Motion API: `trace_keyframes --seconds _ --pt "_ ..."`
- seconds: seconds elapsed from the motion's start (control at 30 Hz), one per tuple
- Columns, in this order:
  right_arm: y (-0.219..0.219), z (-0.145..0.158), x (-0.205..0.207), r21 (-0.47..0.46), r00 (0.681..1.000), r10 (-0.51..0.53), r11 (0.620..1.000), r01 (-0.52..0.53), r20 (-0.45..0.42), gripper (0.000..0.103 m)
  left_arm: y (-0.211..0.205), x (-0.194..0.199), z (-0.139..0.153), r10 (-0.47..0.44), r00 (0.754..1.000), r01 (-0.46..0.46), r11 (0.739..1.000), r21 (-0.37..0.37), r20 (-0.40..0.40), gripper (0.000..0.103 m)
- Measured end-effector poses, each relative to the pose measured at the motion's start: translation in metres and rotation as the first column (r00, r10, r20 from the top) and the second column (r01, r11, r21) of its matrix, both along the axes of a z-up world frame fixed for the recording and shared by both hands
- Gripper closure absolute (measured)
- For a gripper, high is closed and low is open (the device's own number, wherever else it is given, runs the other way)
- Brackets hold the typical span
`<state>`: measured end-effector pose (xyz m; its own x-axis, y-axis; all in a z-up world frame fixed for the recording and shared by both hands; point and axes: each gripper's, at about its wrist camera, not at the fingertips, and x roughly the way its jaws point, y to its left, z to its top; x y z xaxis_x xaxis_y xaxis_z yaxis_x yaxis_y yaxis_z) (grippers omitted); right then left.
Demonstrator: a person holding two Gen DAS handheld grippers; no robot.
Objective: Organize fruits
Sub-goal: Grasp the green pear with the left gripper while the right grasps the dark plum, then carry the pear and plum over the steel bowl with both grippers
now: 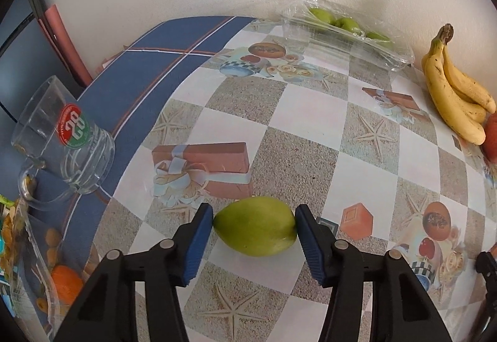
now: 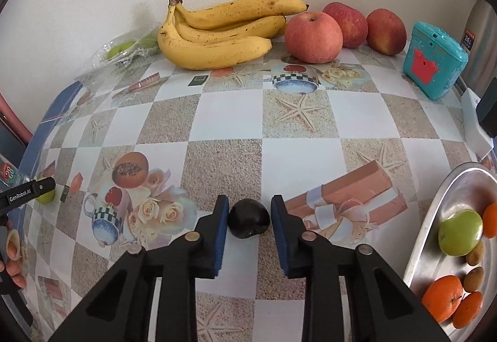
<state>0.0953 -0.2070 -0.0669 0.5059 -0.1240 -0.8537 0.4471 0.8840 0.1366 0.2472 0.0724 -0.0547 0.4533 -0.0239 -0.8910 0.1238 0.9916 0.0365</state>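
Blue pads of the left gripper press both ends of a green fruit lying on the patterned tablecloth. Likewise the right gripper clamps a small dark fruit, left of the metal tray.

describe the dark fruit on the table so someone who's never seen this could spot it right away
Start from the checked tablecloth, with the banana bunch and red apples along the wall. Come toward the near edge: the dark fruit lies between the blue fingers of the right gripper. It is small, round and almost black, unlike every other fruit in view.
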Motion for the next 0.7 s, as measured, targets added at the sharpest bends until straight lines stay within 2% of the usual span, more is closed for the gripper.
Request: trace_keyframes --seconds 0.33,0.43,0.7 --pt "0.000 0.008 -0.002 0.023 1.000 0.006 1.000 -0.006 0.025 0.077 0.000 -0.007 0.005 0.021 0.999 -0.023 0.998 -0.060 -0.031 0.045" --pt "-0.002 0.013 -0.005 0.030 0.999 0.001 1.000 -0.002 0.035 0.077 -0.004 -0.014 0.008 0.016 0.999 -0.020 0.996 -0.089 -0.044 0.046" --pt "-0.005 0.037 -0.021 0.053 0.997 -0.016 0.999 0.012 0.074 0.077 -0.022 -0.047 0.030 -0.006 0.999 0.001 0.994 -0.109 -0.042 0.046"
